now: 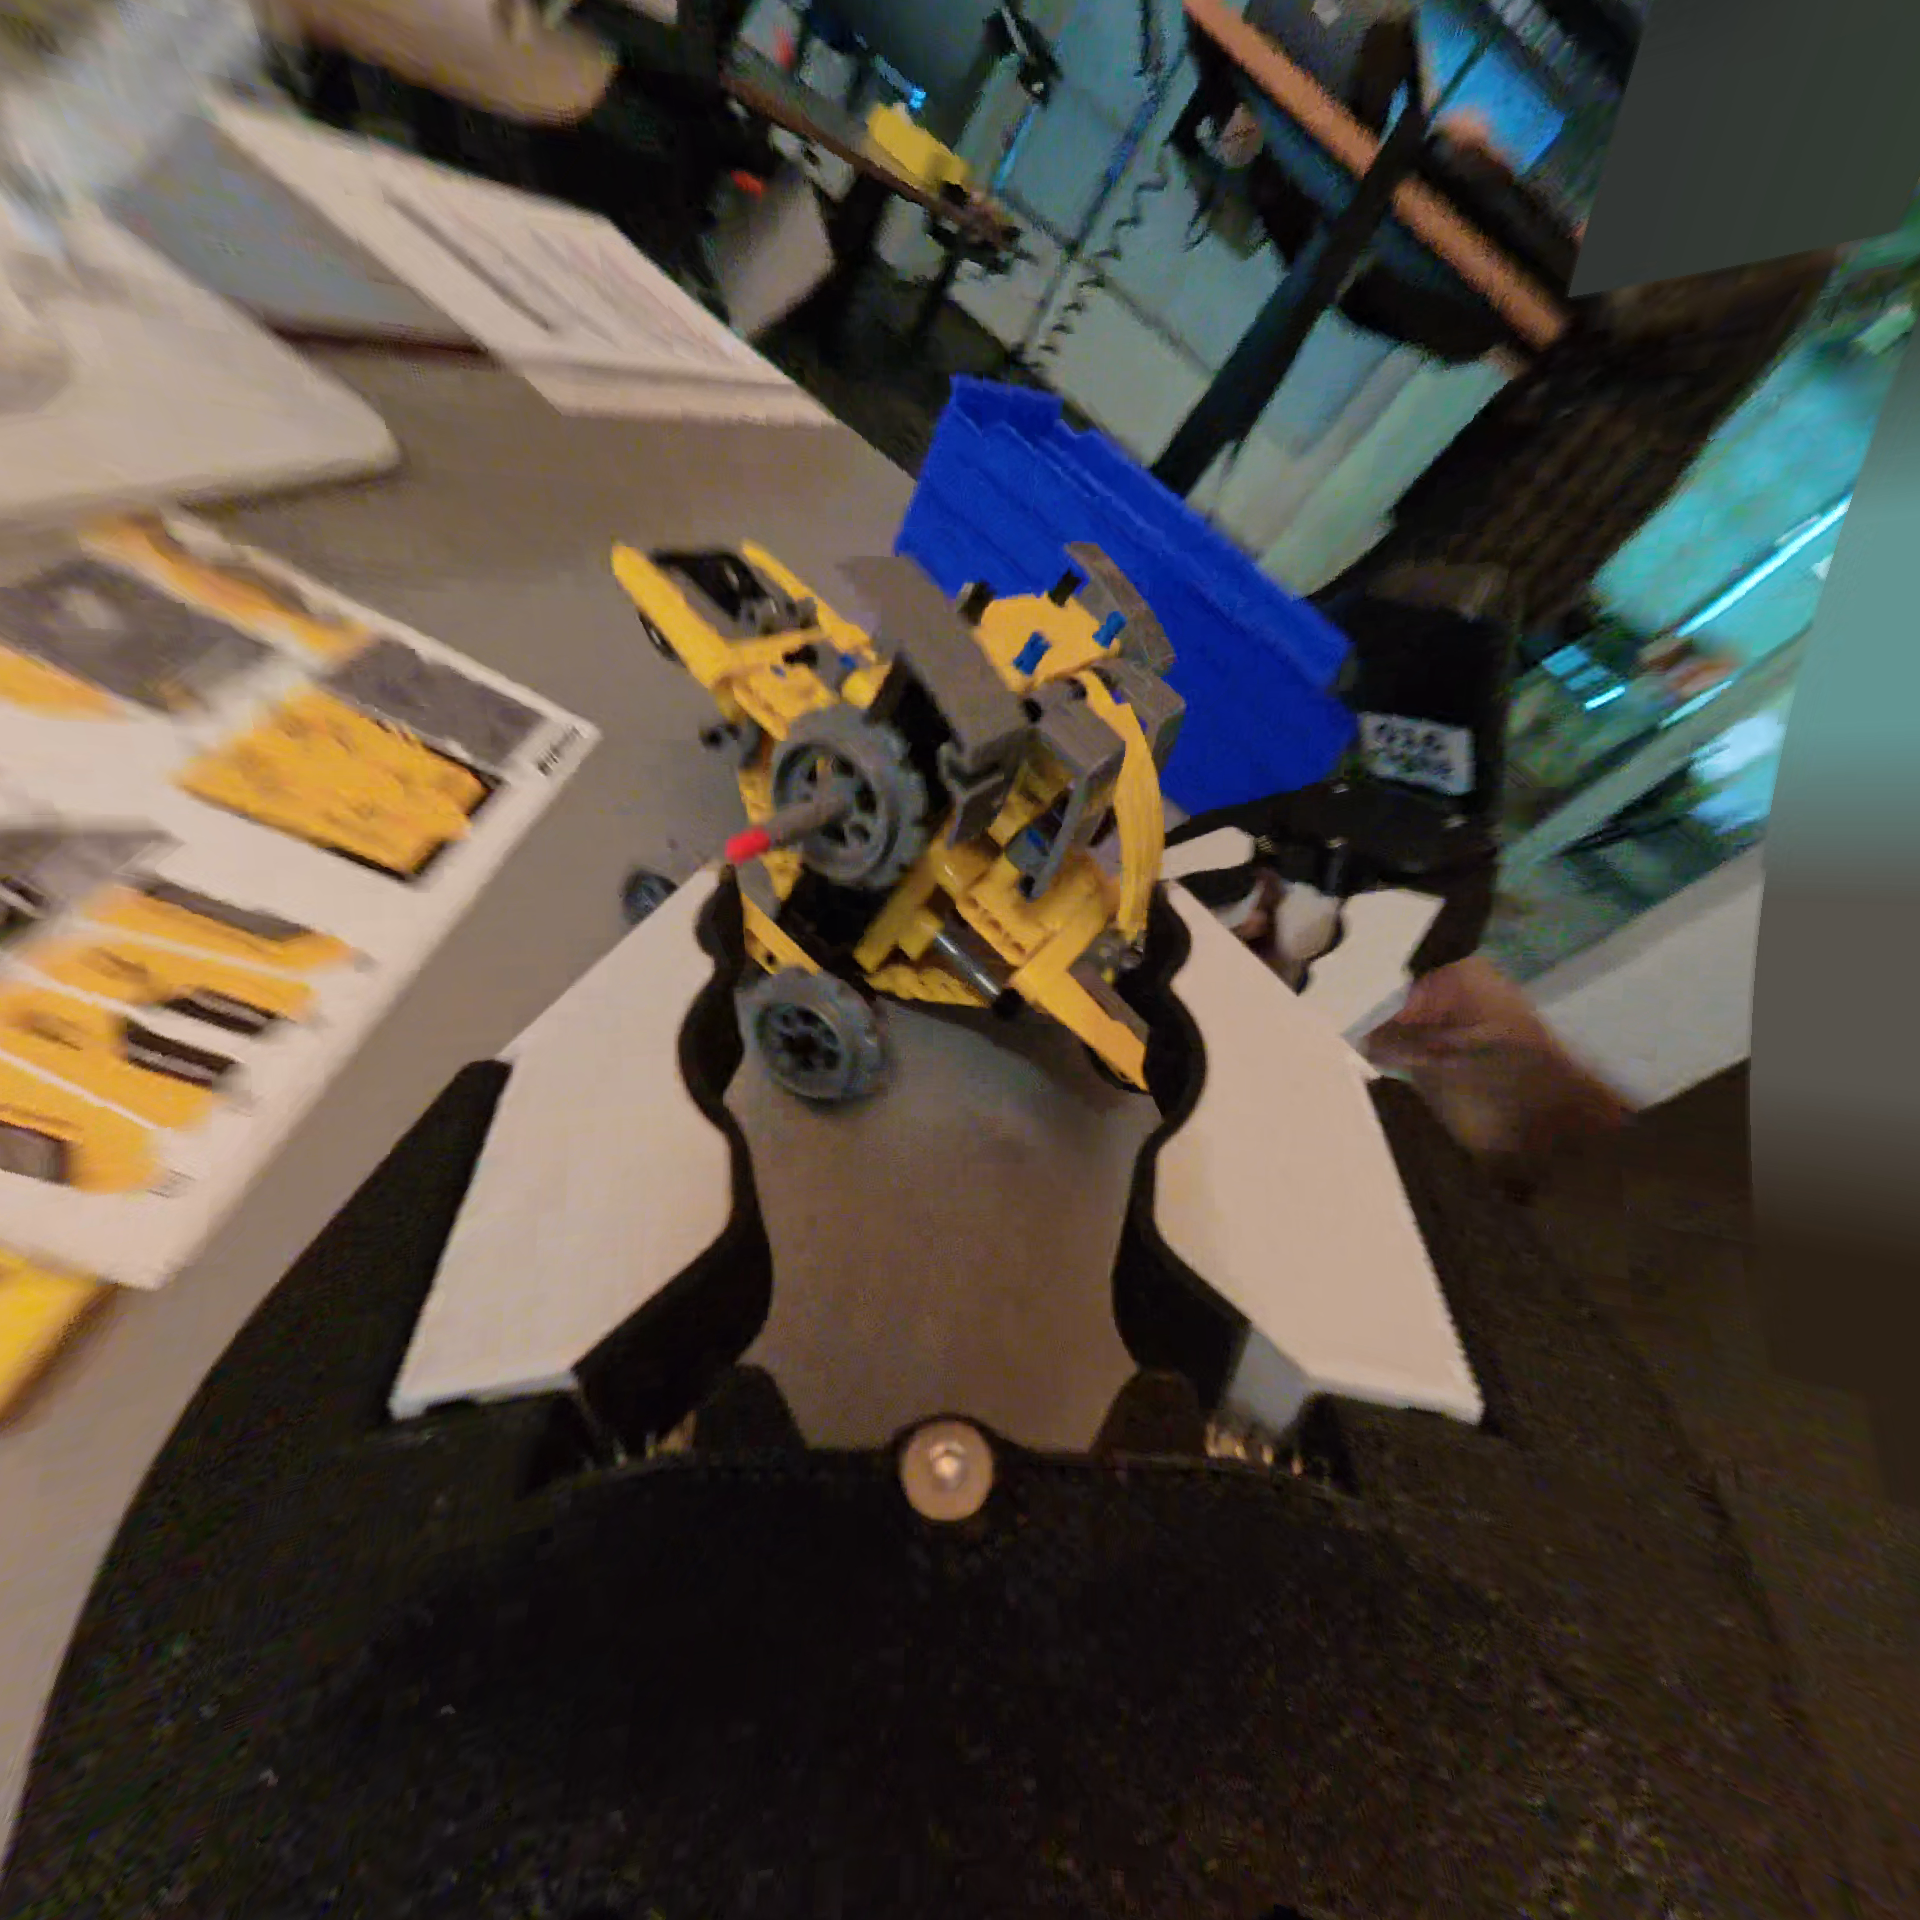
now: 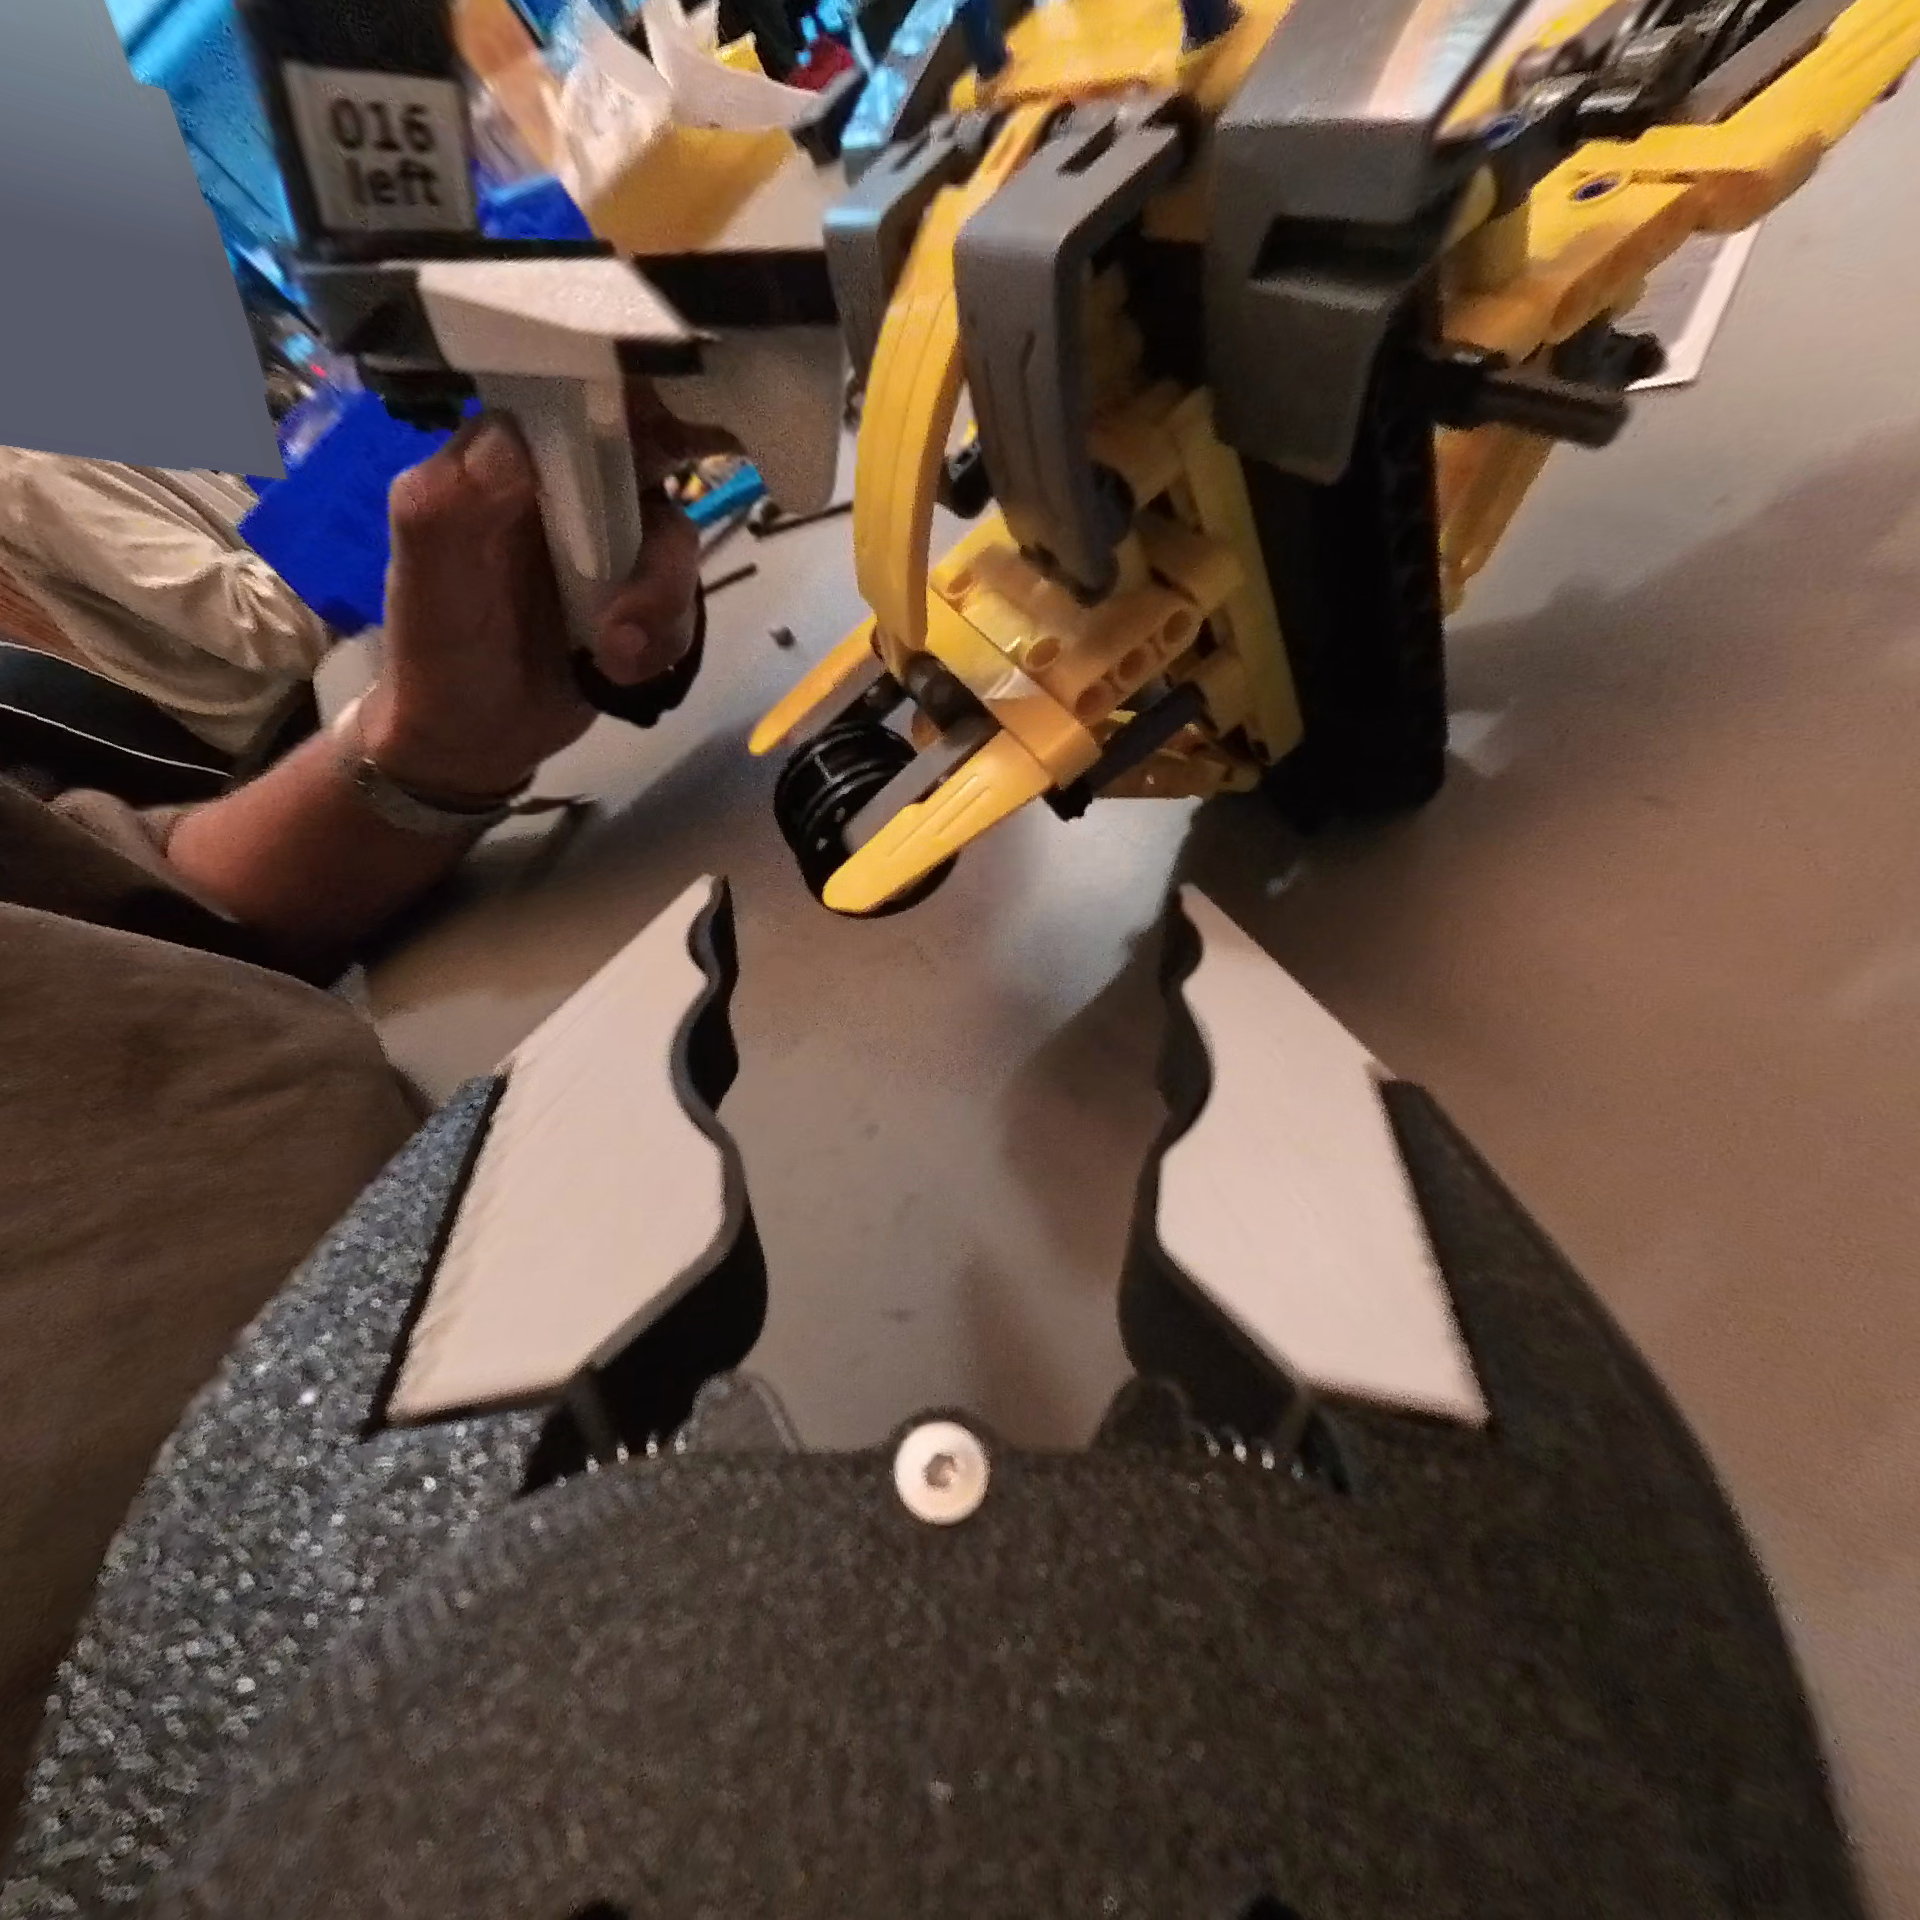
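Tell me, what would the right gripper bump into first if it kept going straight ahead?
Probably the yellow brick-built vehicle. The open right gripper points at its low end, where a black wheel sits between yellow prongs. How far off it is, I cannot tell.

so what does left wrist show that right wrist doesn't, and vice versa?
Left wrist only: the left gripper clamped on the yellow-and-grey brick model, printed instruction sheets on the left, a blue bin behind the model, and a small grey wheel at the model's underside.

Right wrist only: the right gripper open and empty below the model, a person's hand gripping the other gripper's handle, and a black wheel at the model's lower end.

Both: the same model and the grey table.
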`<move>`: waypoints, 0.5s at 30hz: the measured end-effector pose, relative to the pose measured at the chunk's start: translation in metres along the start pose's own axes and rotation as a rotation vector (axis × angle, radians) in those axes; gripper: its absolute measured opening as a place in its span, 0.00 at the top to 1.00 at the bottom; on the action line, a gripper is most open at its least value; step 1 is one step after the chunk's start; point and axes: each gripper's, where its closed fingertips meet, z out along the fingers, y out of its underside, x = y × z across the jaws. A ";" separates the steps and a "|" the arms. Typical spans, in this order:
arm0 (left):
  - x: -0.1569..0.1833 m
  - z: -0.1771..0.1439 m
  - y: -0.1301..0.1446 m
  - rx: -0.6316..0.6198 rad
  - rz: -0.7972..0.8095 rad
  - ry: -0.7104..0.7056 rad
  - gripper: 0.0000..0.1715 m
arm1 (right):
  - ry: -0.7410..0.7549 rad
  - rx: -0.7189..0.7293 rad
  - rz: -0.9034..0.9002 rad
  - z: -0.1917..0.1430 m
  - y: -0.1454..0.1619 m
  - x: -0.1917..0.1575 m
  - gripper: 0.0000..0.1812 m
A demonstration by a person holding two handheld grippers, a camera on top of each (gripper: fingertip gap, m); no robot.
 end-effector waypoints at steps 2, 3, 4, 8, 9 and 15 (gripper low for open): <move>0.004 -0.002 -0.008 -0.027 0.207 -0.109 0.51 | -0.065 0.030 0.043 -0.003 -0.004 -0.004 0.59; 0.006 -0.001 -0.010 -0.053 0.300 -0.162 0.49 | -0.106 0.044 0.067 -0.005 -0.006 -0.008 0.61; 0.009 0.000 -0.011 -0.084 0.382 -0.202 0.48 | -0.138 0.058 0.090 -0.006 -0.007 -0.010 0.62; 0.023 0.013 -0.007 -0.234 0.627 -0.280 0.43 | -0.179 0.062 0.128 -0.006 -0.005 -0.014 0.63; 0.025 0.016 -0.004 -0.277 0.678 -0.289 0.42 | -0.176 0.062 0.126 -0.005 -0.005 -0.015 0.63; 0.034 0.034 -0.008 -0.451 0.877 -0.344 0.37 | -0.186 0.049 0.122 -0.001 -0.005 -0.018 0.63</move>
